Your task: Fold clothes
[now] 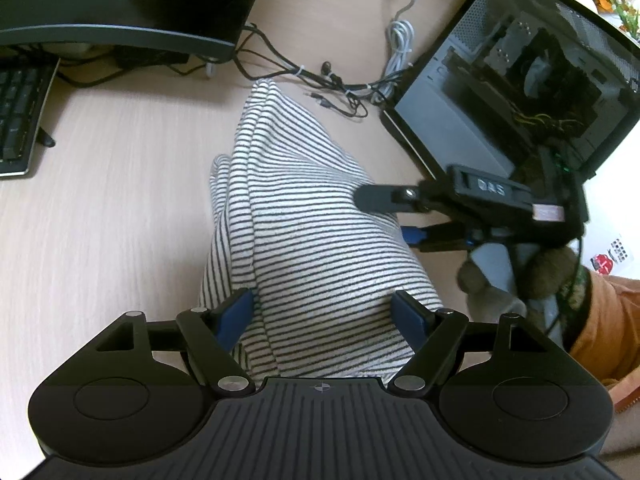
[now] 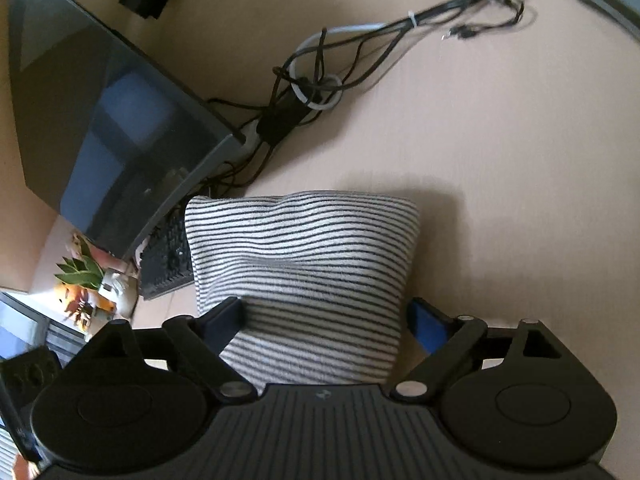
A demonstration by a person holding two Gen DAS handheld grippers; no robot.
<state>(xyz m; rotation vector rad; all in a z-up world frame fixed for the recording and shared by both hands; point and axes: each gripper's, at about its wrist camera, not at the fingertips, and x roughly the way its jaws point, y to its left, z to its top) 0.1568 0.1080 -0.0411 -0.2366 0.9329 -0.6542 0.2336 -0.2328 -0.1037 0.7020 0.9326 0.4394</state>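
Pale desk (image 1: 120,200) lay under a striped top (image 1: 304,216) bunched between both wide-spread grippers, left (image 1: 324,314) and right (image 2: 326,316); mid-fold, next likely closing on its edges.

striped cloth (image 2: 304,280), right gripper (image 2: 326,316) spread, cables (image 2: 320,84)

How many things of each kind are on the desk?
Striped garment: 1
Grippers, left gripper and right gripper: 2
Keyboard: 1
Computer case: 1
Cable bundle: 1
Total: 6
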